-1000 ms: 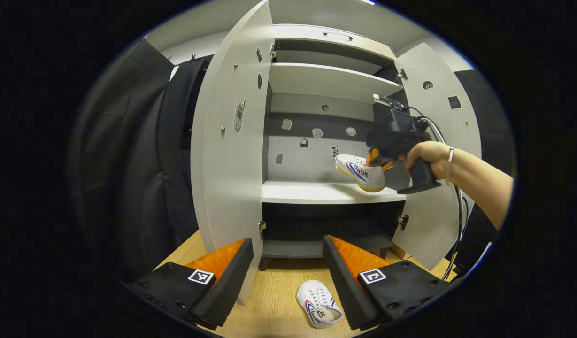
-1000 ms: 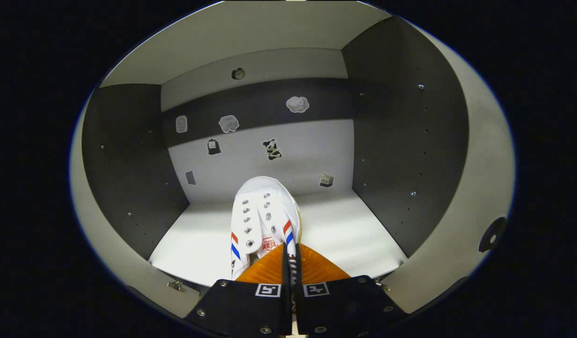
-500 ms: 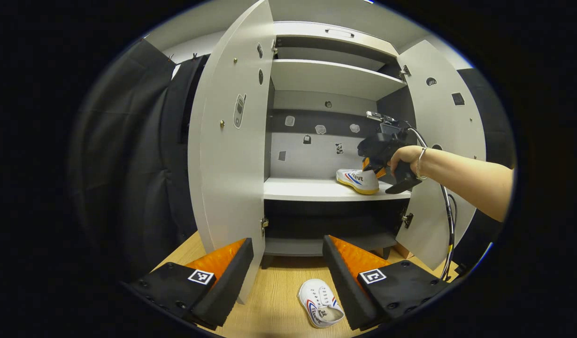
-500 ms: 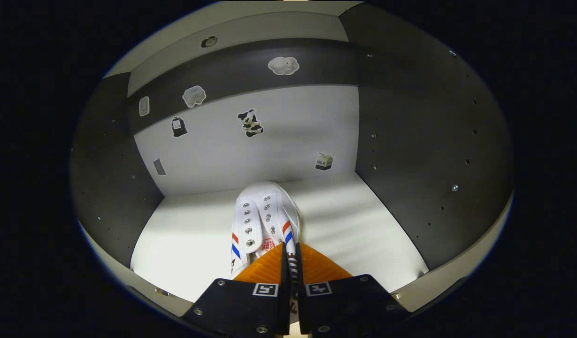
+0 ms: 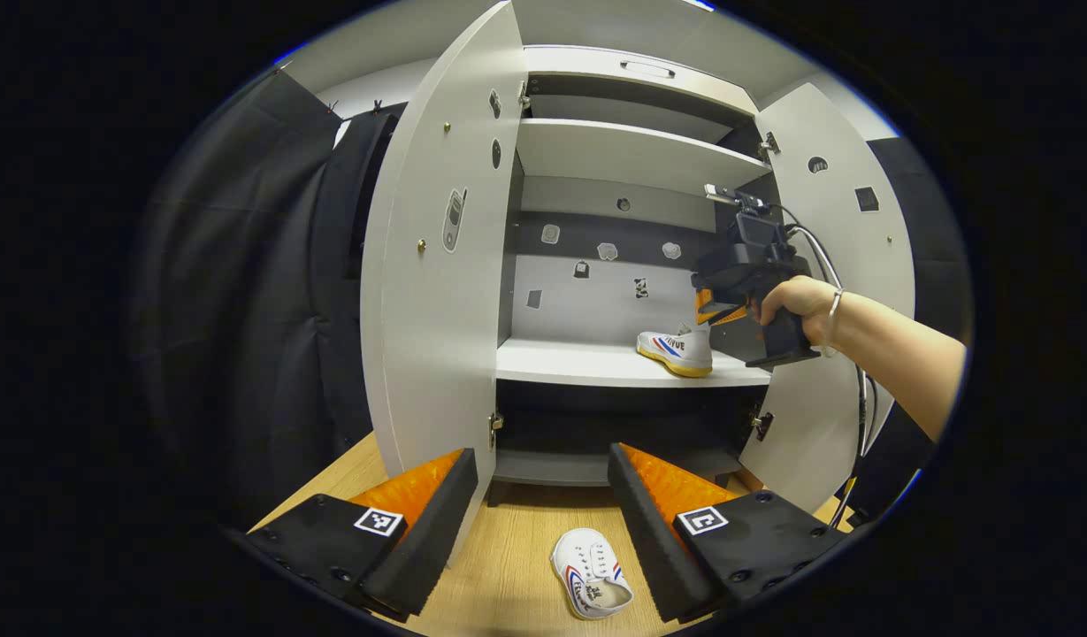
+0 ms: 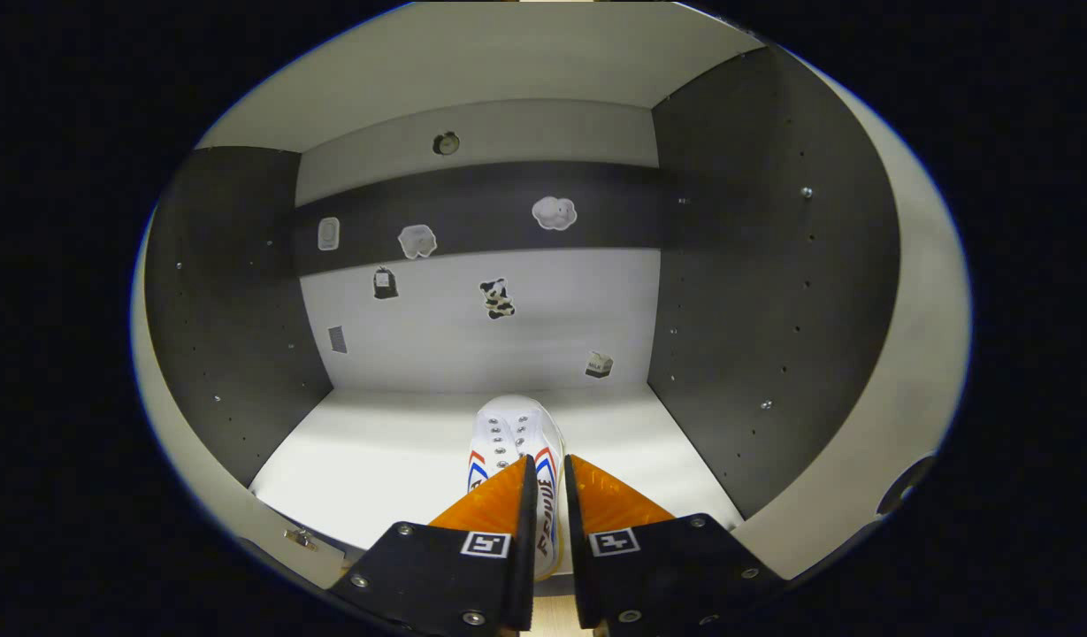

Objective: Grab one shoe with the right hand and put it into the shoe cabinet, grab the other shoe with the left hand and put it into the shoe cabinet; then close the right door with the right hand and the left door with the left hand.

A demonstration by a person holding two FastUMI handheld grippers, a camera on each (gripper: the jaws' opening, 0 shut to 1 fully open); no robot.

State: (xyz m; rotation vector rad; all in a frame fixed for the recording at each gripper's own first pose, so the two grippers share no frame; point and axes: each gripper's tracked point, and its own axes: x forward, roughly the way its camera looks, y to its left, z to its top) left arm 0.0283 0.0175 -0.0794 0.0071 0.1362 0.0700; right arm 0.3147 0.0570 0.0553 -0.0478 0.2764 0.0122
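While both doors stand open, shoe cabinet (image 5: 631,150): nothing blocks the middle shelf (image 5: 578,363), so both shoes can go in before anything is closed.
Left door (image 5: 437,310): it is swung far out, just beside the left gripper's path; a careless lift of the second shoe could knock its edge.
Right door (image 5: 853,230): it stands behind the person's hand (image 5: 786,301); closing it too early could catch the heel of a shoe near the shelf's front.
Left gripper (image 5: 539,456): jaws spread wide and empty, low over the wooden surface (image 5: 499,566).
Right gripper (image 6: 548,462): fingers parted only a narrow gap, apparently gripping nothing, just above the placed shoe's heel.
Placed shoe (image 5: 676,349): it rests on the shelf's right side, near the front edge; dragging the gripper back low could pull it off.
Second shoe (image 5: 592,584): it lies on the surface in front of the cabinet, below the left gripper; a shallow pinch could slip off it.
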